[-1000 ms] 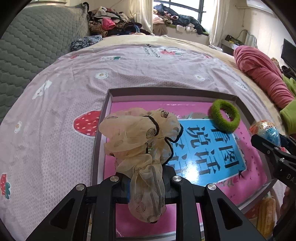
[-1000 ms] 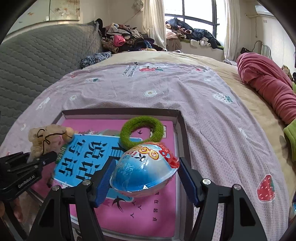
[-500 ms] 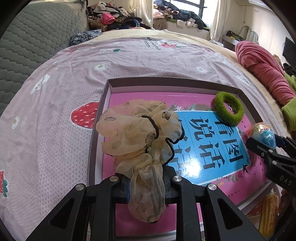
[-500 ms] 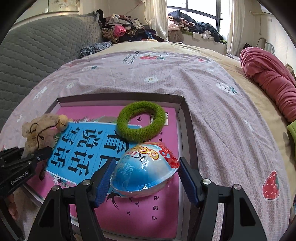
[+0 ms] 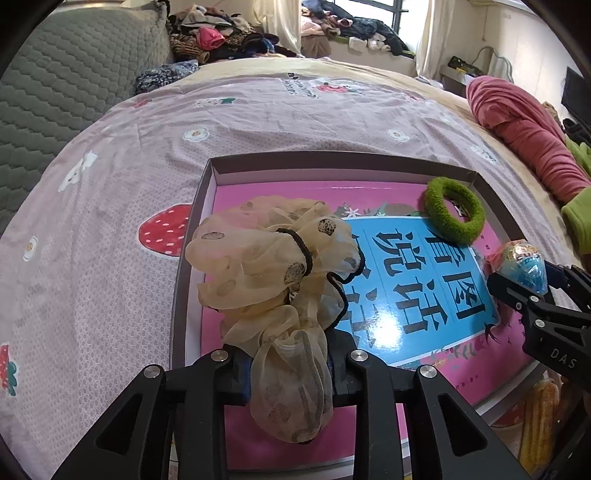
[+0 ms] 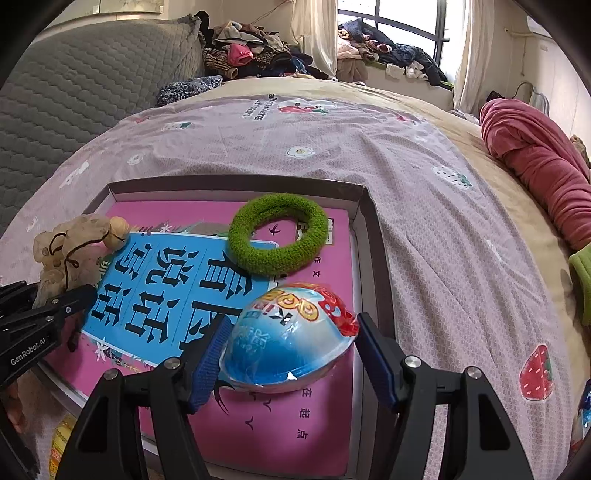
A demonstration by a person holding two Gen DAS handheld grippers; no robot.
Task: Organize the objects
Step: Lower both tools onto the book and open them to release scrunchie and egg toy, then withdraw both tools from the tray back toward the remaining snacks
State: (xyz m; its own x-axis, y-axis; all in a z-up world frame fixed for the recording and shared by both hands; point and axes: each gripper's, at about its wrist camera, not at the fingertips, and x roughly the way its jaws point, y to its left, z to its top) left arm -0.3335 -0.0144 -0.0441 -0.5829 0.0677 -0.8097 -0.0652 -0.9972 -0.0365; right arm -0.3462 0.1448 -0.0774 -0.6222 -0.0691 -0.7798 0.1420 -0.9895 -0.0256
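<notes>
Pinching a beige chiffon scrunchie (image 5: 273,280) over the near left corner of the shallow box (image 5: 192,221) on the bed (image 5: 110,221), the left gripper (image 5: 290,363) has its jaws easing apart with the fabric between them. The right gripper (image 6: 291,350) clasps a blue foil-wrapped egg toy (image 6: 288,336) above the box's right side, near the green fuzzy hair ring (image 6: 277,240) lying on the pink book (image 6: 332,435) inside.

A home bedroom: a bed (image 6: 369,177) with strawberry-print sheet fills the frame, a grey quilted headboard (image 6: 74,99) upper left, heaped clothes (image 6: 251,55) and a curtained window (image 6: 399,22) at top.
</notes>
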